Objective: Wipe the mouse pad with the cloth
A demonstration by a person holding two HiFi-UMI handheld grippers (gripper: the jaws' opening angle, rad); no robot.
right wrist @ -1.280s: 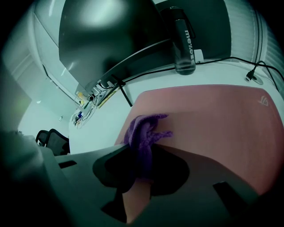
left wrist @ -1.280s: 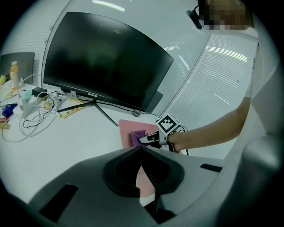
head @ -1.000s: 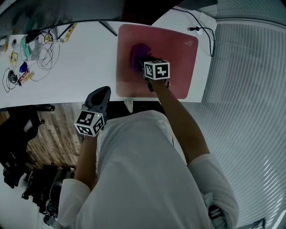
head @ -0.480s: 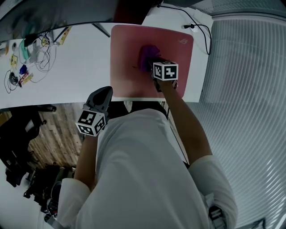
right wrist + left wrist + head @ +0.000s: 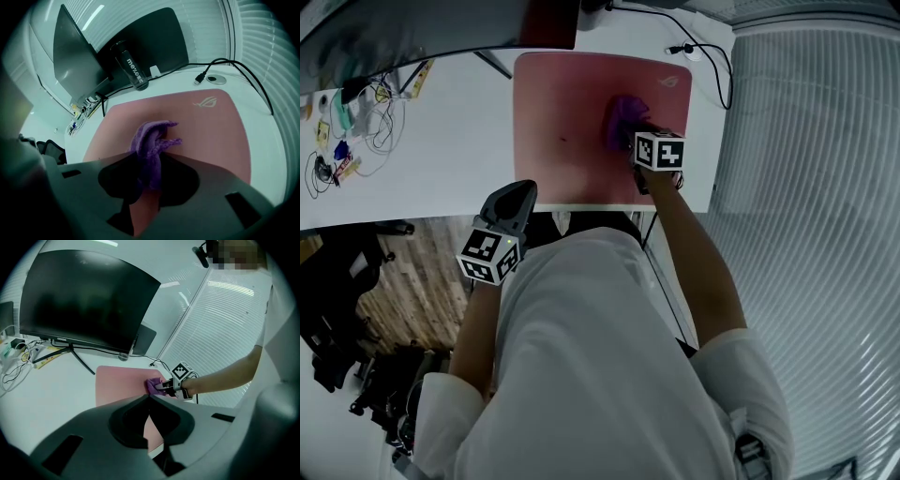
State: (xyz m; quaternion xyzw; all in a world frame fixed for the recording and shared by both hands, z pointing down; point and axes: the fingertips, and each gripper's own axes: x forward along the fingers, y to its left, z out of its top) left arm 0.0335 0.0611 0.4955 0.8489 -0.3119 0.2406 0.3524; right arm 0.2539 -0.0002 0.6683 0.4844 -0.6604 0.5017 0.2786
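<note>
Right tongs (image 5: 634,139), clamped on a bunched fold of the cloth (image 5: 622,114) (looks soft, limp, light), have dragged it onto the pad's (image 5: 558,103) right half; left tongs (image 5: 514,199) closed, empty, off pad's near edge.

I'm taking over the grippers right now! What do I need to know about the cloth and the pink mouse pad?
Right gripper: shut on the purple cloth, holding it down on the mouse pad, right of the pad's middle.
Left gripper: shut, empty, held at the front edge of the desk, off the pad.
Done: the cloth is gripped and on the pad. How much has been wiped cannot be told.
Left: probably sweep the cloth across the pad's left half and corners.
</note>
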